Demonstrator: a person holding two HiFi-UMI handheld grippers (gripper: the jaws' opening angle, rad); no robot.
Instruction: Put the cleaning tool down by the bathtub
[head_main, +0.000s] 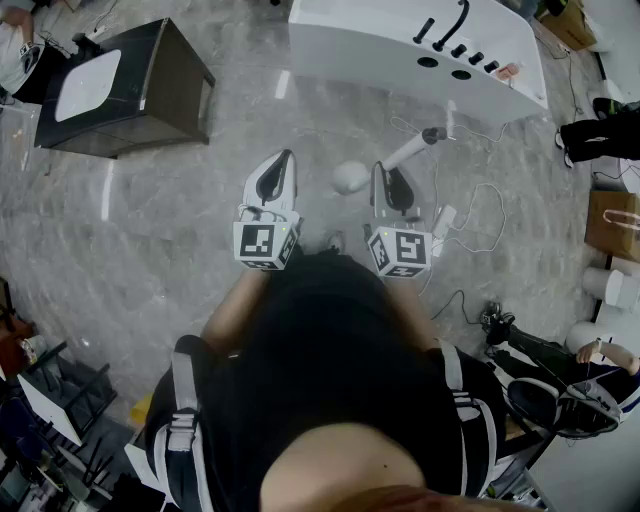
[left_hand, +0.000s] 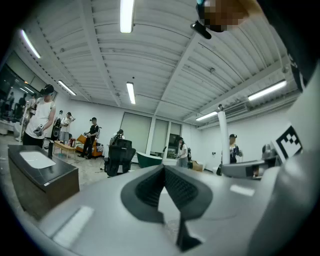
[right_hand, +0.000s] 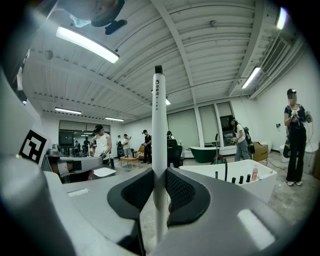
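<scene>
A: Grippers?
B: L gripper (head_main: 282, 163), R gripper (head_main: 381, 173): grey shells, blk pads. Marker cube (head_main: 265, 243) on ea., b/w squares.
A: Worn?
B: Blk top (head_main: 330, 340); grey harness straps (head_main: 183, 420) w/ buckles.

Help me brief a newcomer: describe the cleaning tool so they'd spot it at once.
Start at the big white bathtub at the top of the head view. Just below it, over the grey floor, the right gripper clamps the cleaning tool in its fingers. It is a stiff white stick with a round white head, unlike the thin limp cables lying beside it.
</scene>
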